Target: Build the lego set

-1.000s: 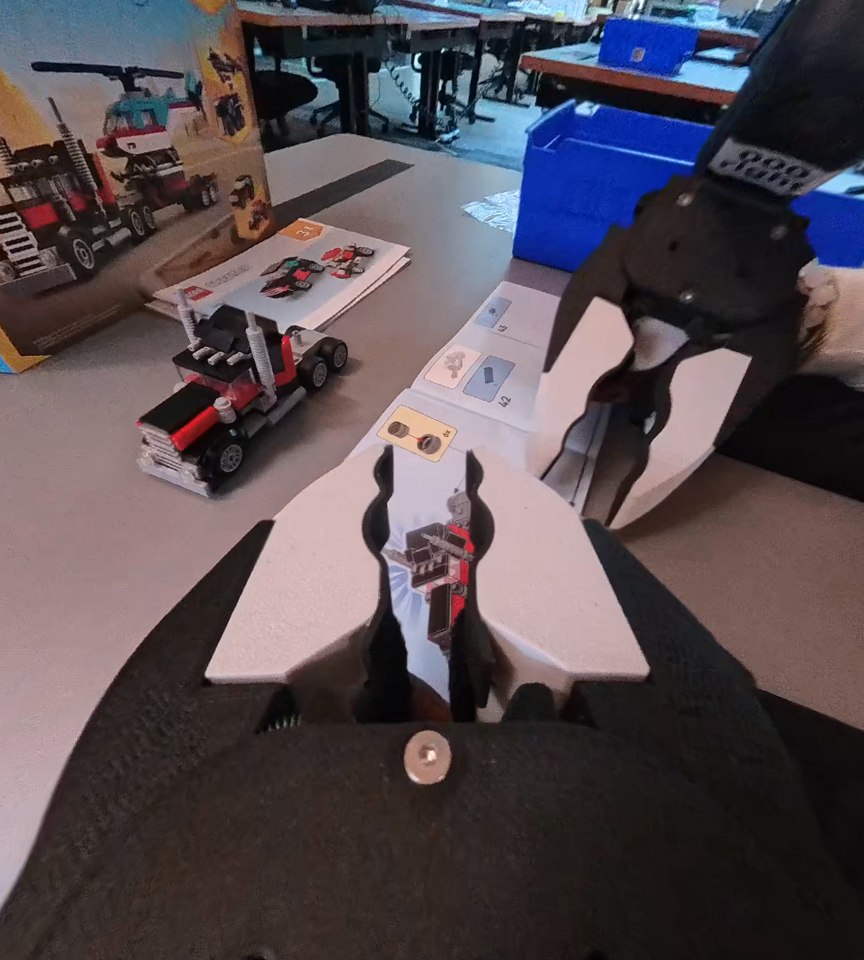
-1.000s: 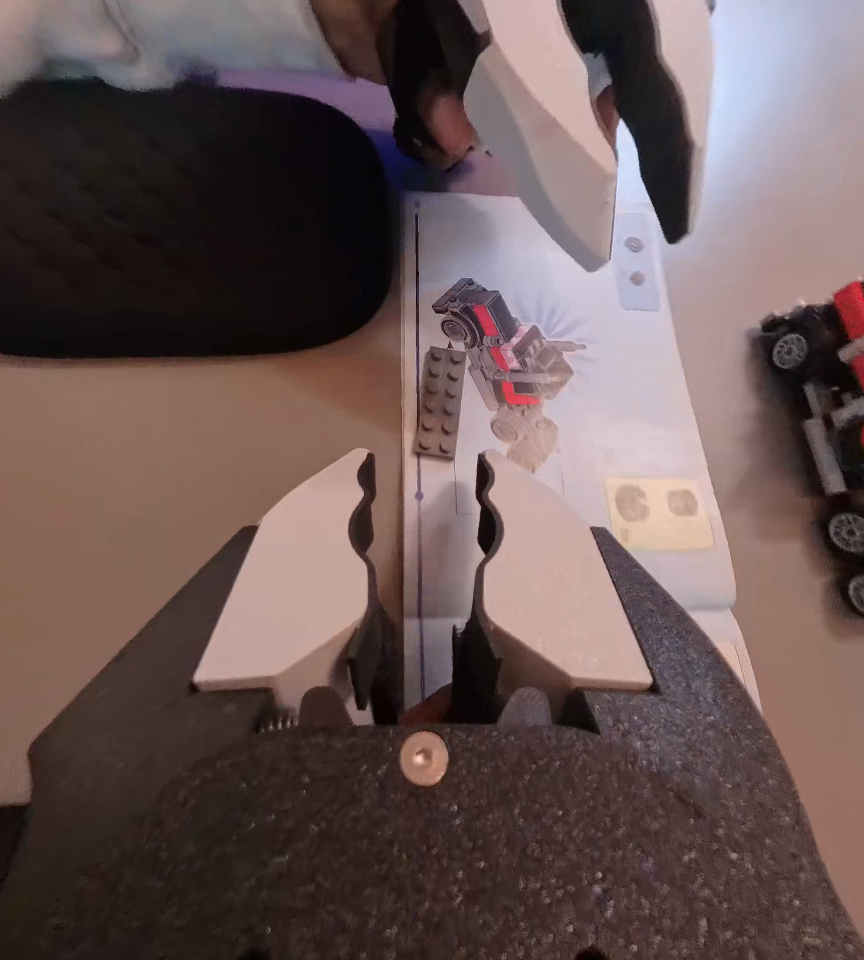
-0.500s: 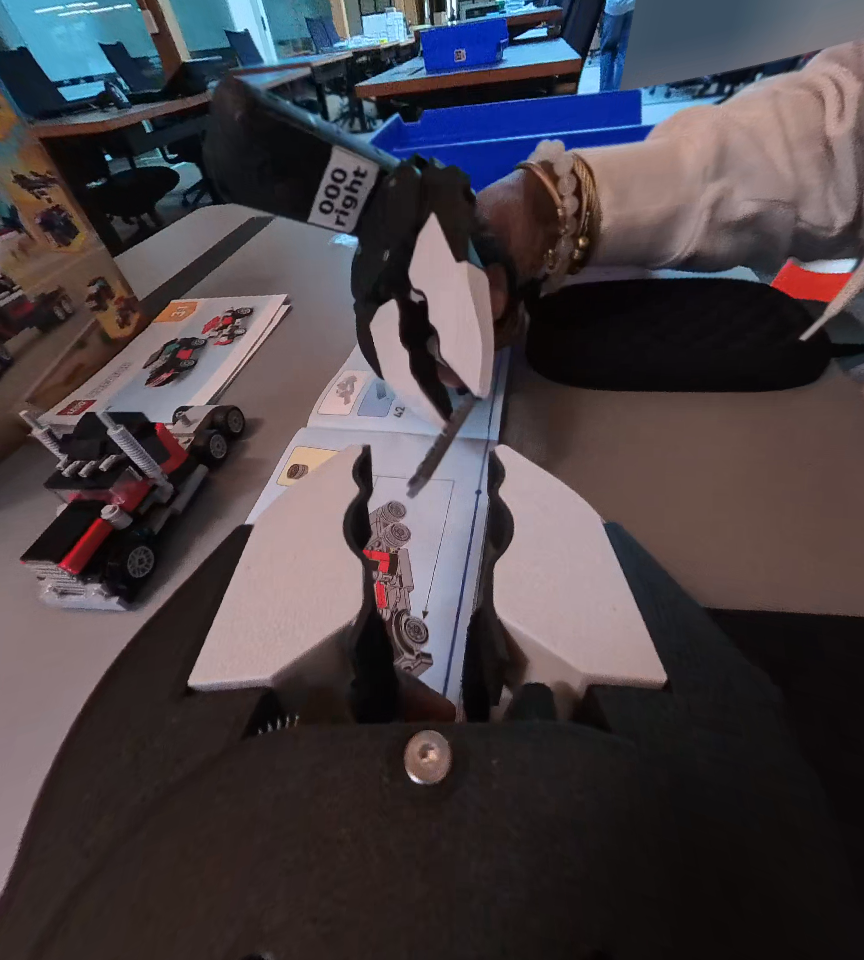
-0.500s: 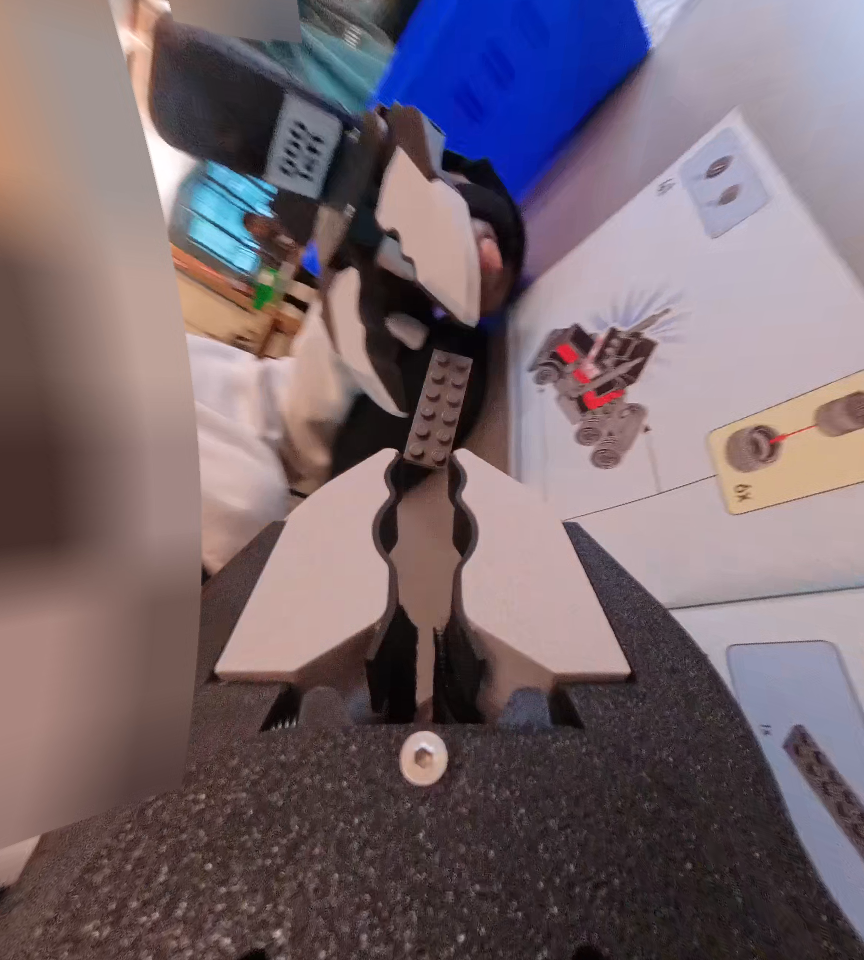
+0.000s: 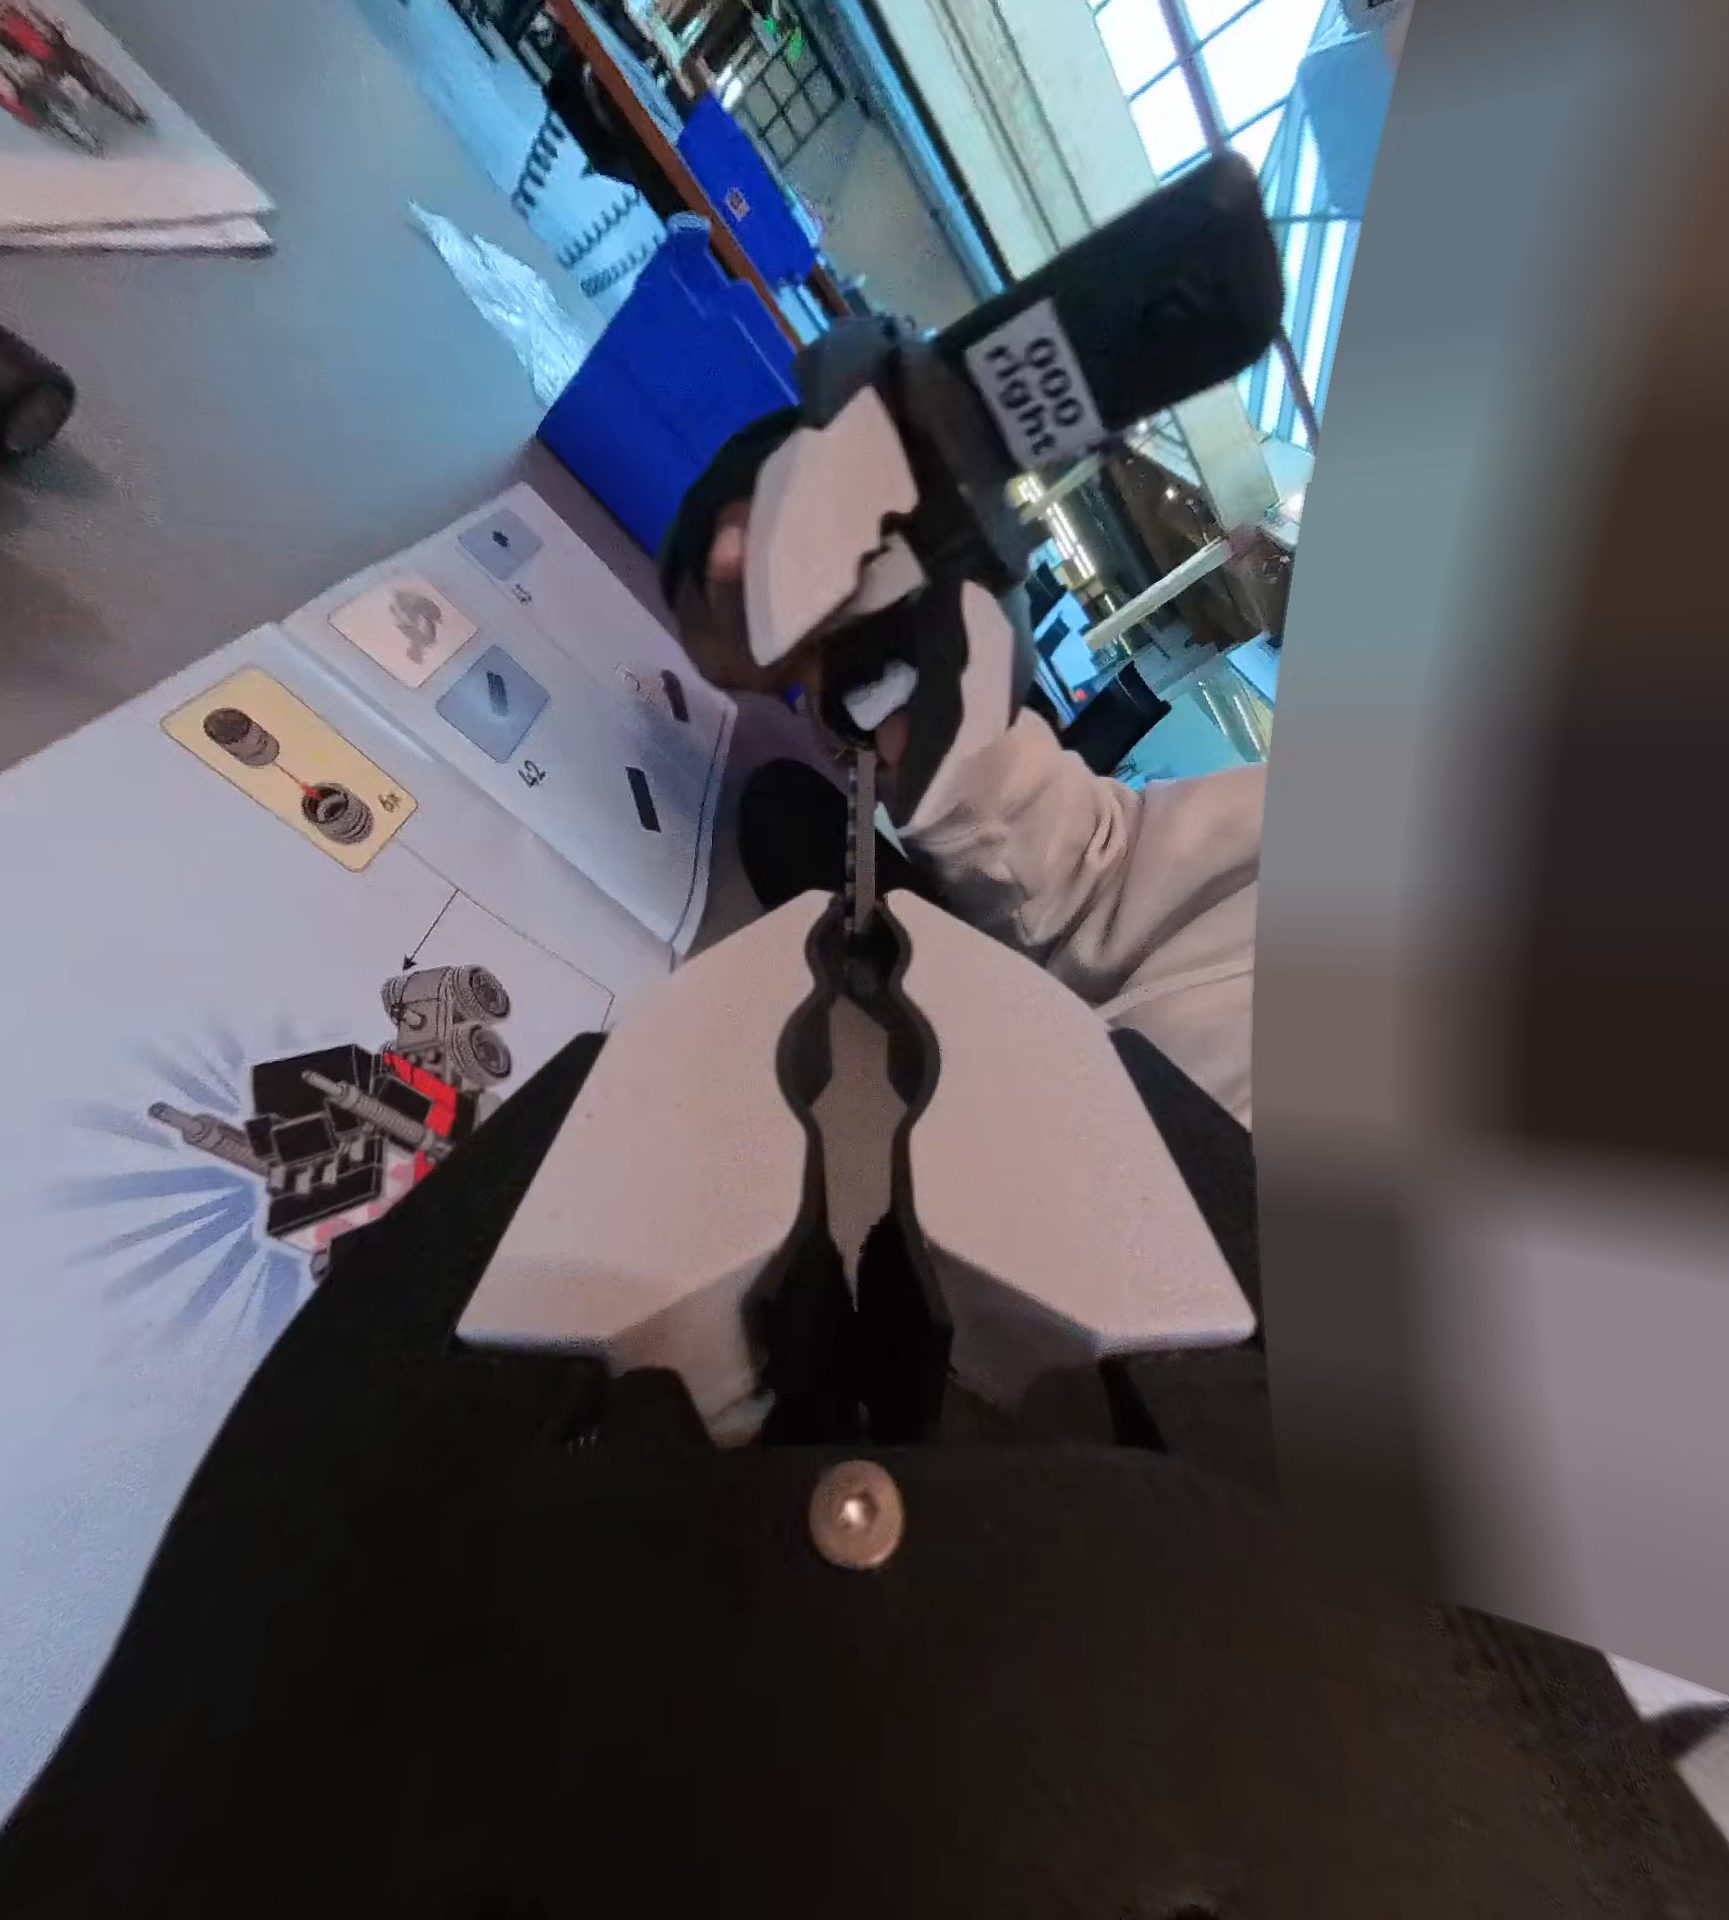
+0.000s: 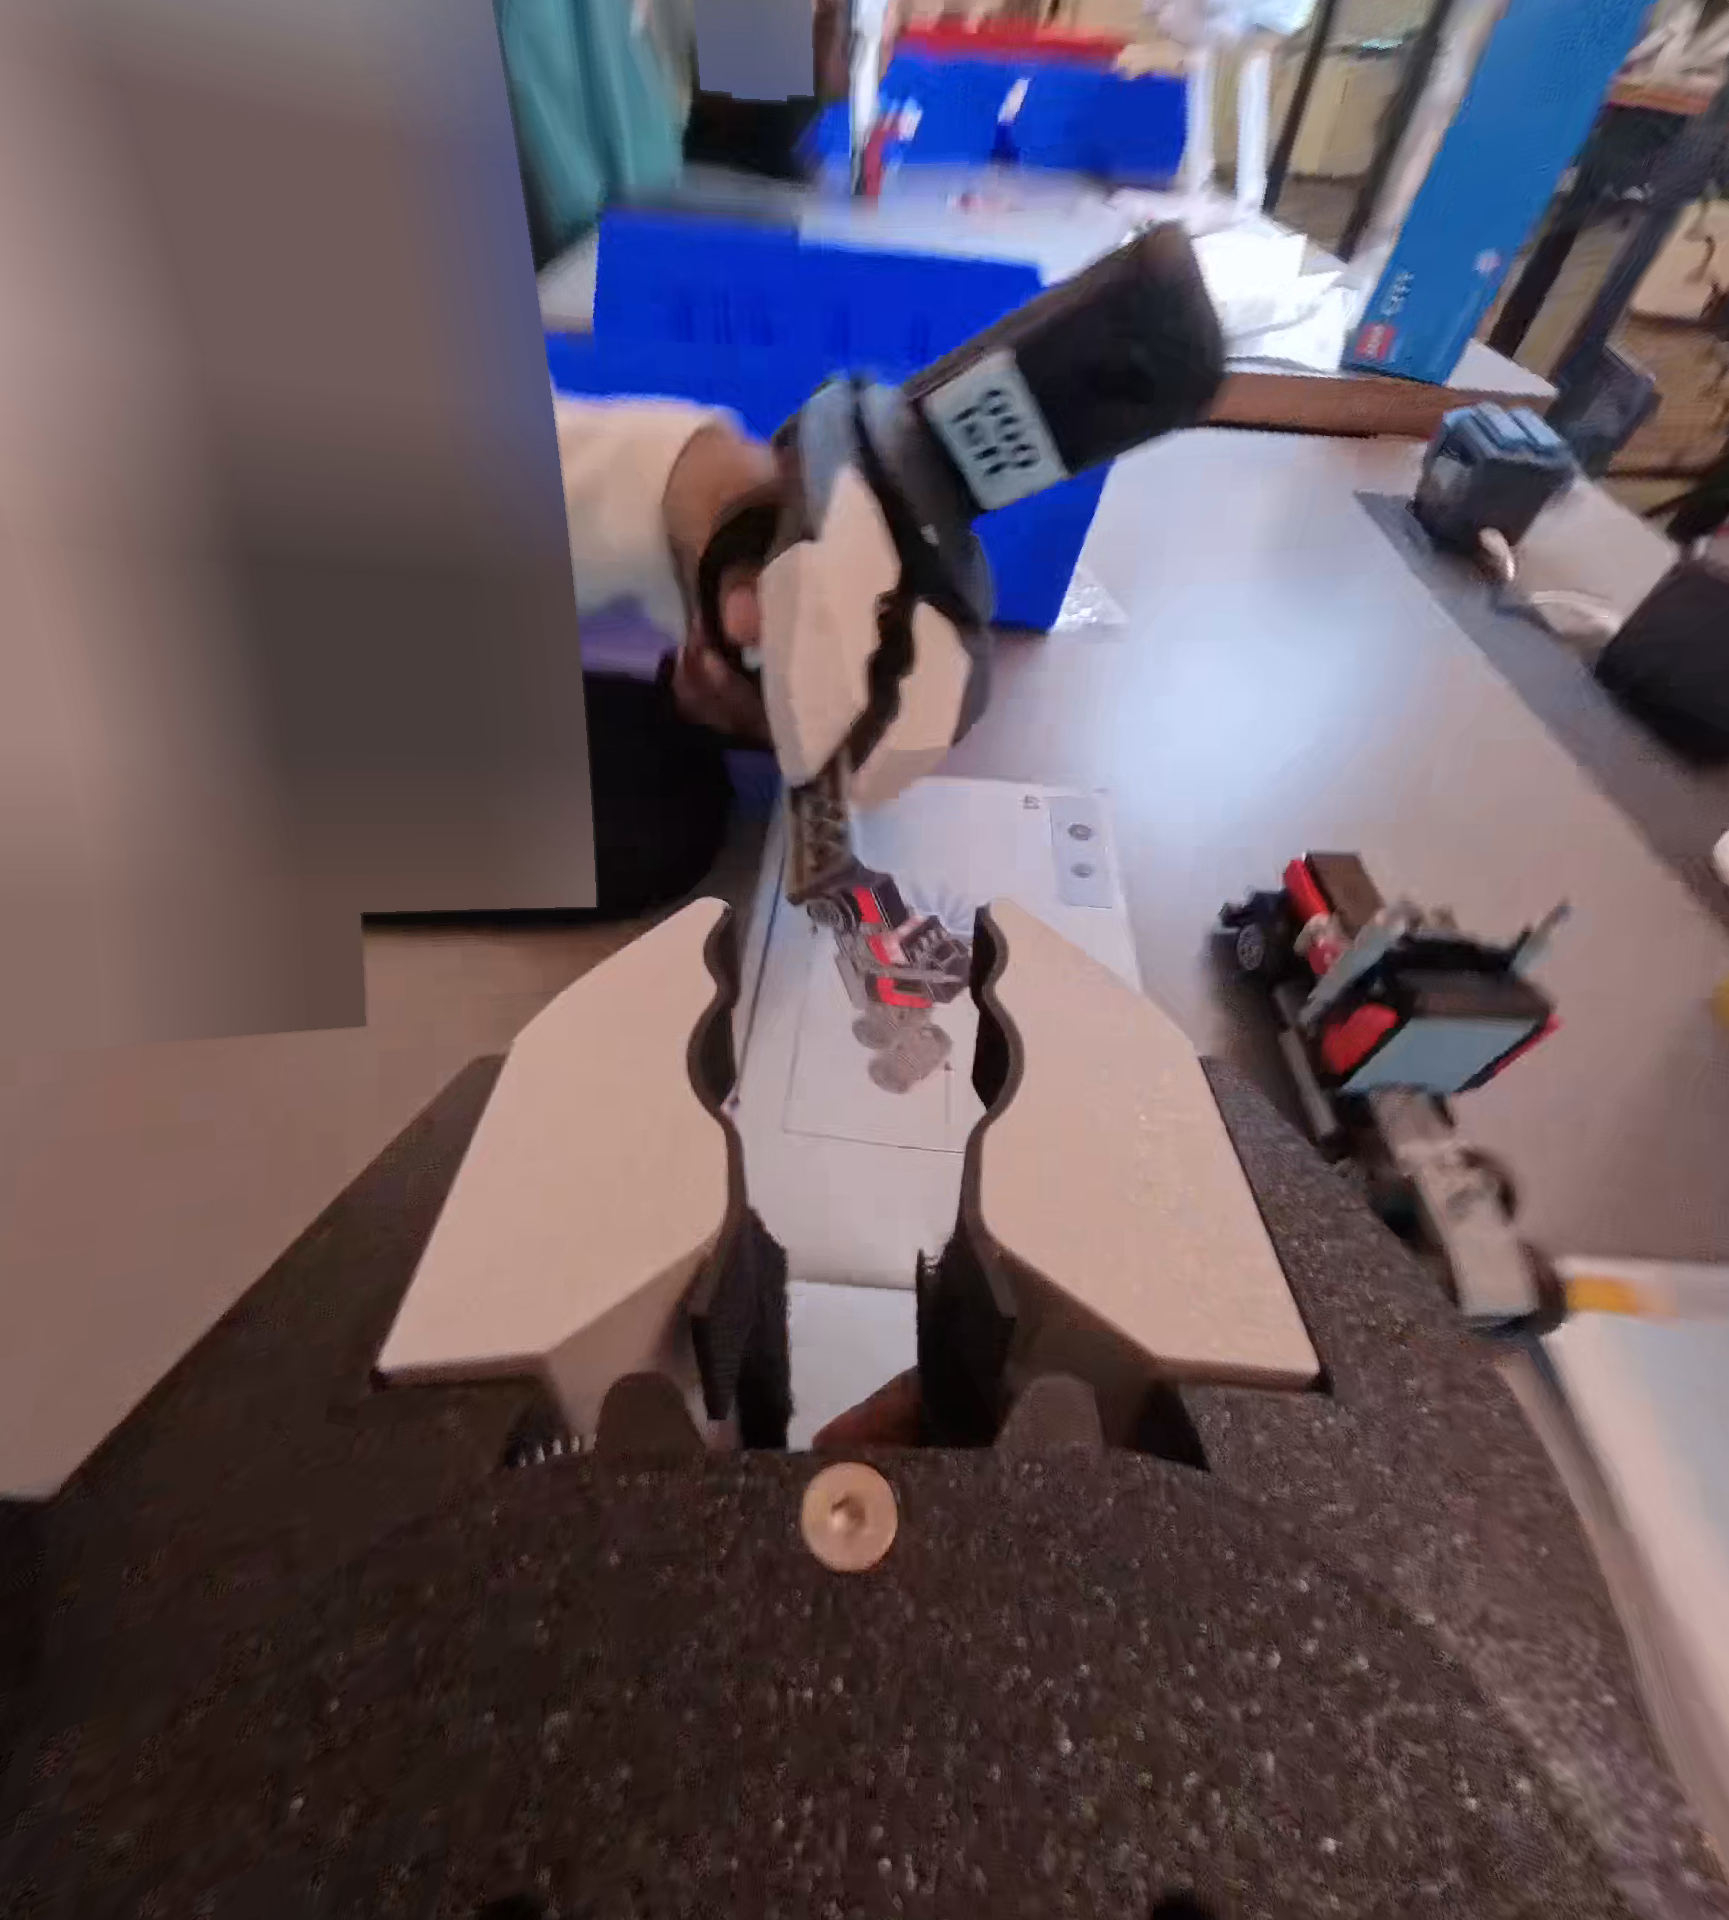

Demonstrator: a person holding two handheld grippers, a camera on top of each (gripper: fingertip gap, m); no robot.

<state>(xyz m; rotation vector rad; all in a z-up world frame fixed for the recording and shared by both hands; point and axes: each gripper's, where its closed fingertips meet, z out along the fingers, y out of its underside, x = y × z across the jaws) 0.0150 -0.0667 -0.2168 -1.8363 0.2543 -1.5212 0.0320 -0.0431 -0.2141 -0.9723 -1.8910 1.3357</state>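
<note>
In the left wrist view, the left gripper (image 5: 860, 914) has its jaws drawn nearly together, clamped at their very tips on one end of a thin grey studded plate (image 5: 862, 831), which is seen edge-on and stands straight out ahead. The right gripper (image 5: 849, 717) is just beyond the plate's far end, and the open instruction booklet (image 5: 112, 935) lies on the counter below. From the right wrist view, the right gripper (image 6: 855, 925) has its jaws apart with nothing between them. Ahead of it, the left gripper (image 6: 834, 774) dangles the plate (image 6: 818, 842) by its upper end above the booklet's page (image 6: 1047, 935), while the partly built truck (image 6: 1400, 1008) sits off to the side on the counter (image 6: 1255, 675), well apart from both tools. The step looks like carrying this plate to the model, and the hold is the weak point — a tip pinch on one end of a long, flat piece will likely let it pivot. It would be wise to move slowly, keep the plate's studded face turned the way the page shows, and use the free right gripper to steady the truck before pressing down squarely — not at an angle.
</note>
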